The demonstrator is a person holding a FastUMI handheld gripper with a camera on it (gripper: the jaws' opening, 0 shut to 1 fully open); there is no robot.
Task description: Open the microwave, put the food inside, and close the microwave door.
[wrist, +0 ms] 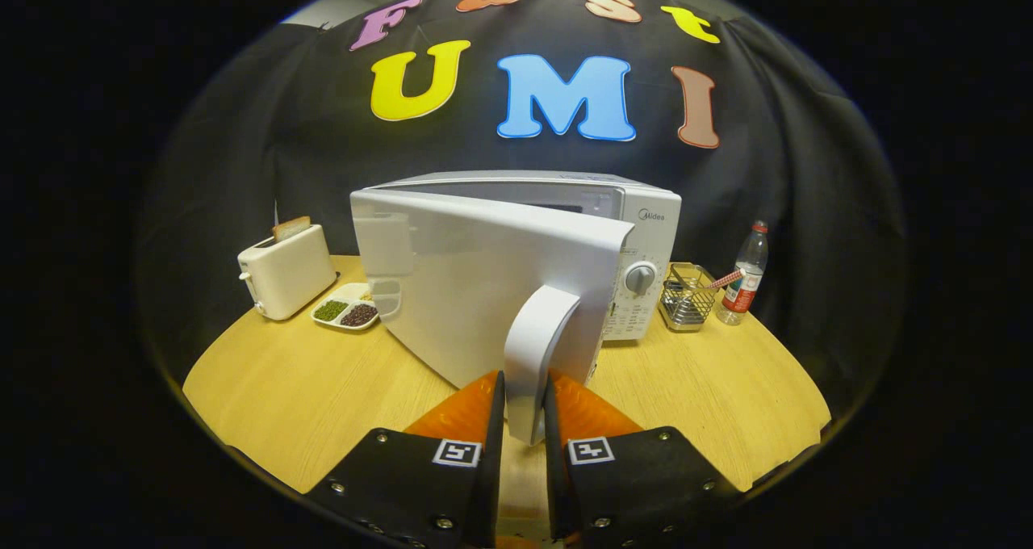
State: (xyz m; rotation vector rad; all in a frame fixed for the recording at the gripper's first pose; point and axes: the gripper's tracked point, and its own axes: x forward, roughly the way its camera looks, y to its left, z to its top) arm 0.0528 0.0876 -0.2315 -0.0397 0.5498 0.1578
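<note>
A white microwave [637,226] stands at the back of the round wooden table [307,387]. Its door [476,291] is swung partly open toward me, hinged on the left. My gripper [524,408] is shut on the door's white vertical handle [537,347], one finger pressing each side of its lower end. The food, a white divided tray [347,311] with green and dark red beans, lies on the table left of the door, next to the toaster.
A white toaster [286,270] with a slice of bread in it stands at the left. Right of the microwave are a wire basket [686,297] and a plastic water bottle [744,274]. Bare table lies on both sides of my fingers.
</note>
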